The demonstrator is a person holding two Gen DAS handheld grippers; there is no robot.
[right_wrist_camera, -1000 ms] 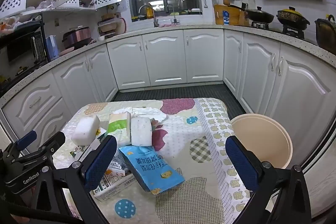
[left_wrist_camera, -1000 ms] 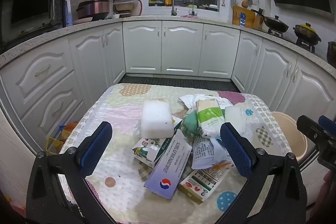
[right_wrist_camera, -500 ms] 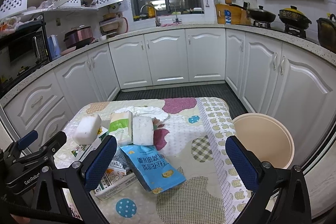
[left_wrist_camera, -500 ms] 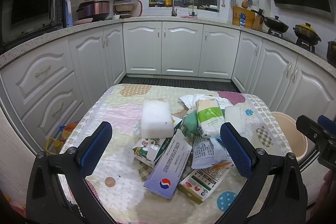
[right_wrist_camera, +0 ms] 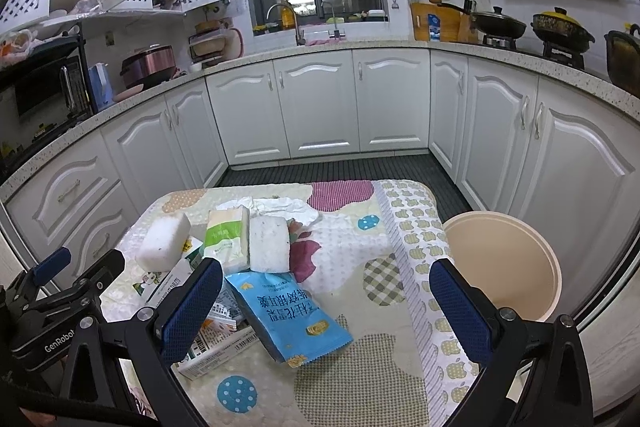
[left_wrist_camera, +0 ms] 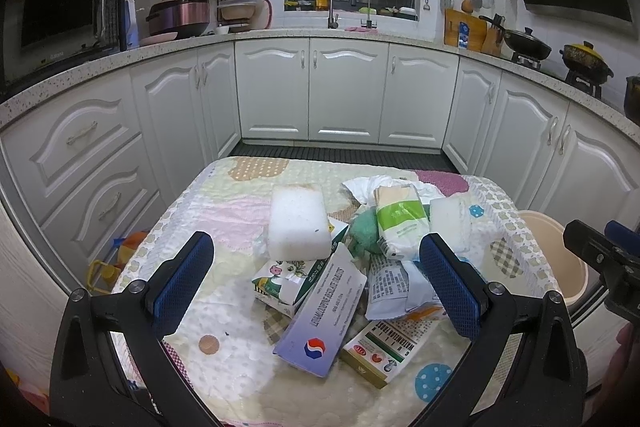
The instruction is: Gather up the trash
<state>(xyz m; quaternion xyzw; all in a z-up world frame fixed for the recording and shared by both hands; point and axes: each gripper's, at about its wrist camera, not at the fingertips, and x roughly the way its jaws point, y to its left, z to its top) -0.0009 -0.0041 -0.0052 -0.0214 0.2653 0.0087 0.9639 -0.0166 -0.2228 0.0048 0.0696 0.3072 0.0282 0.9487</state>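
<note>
Trash lies piled on a small table with a patterned cloth (left_wrist_camera: 224, 211). A white sponge block (left_wrist_camera: 298, 221) rests on a torn carton (left_wrist_camera: 286, 277), beside a purple-white flat box (left_wrist_camera: 326, 311), a green-white packet (left_wrist_camera: 400, 221) and a red-green box (left_wrist_camera: 390, 347). In the right wrist view a blue snack bag (right_wrist_camera: 286, 315) lies in front of a white foam block (right_wrist_camera: 269, 245). A beige bin (right_wrist_camera: 502, 265) stands right of the table. My left gripper (left_wrist_camera: 316, 279) and my right gripper (right_wrist_camera: 326, 311) both hover open above the near side of the table, holding nothing.
White kitchen cabinets (left_wrist_camera: 348, 91) curve around the table on three sides. A dark ribbed mat (right_wrist_camera: 340, 169) covers the floor behind it. Coloured items (left_wrist_camera: 116, 255) lie on the floor left of the table. The left gripper's body (right_wrist_camera: 60, 303) shows at the right wrist view's left edge.
Both grippers have shifted only slightly; the right wrist view has edged a little forward. Nothing on the table has moved.
</note>
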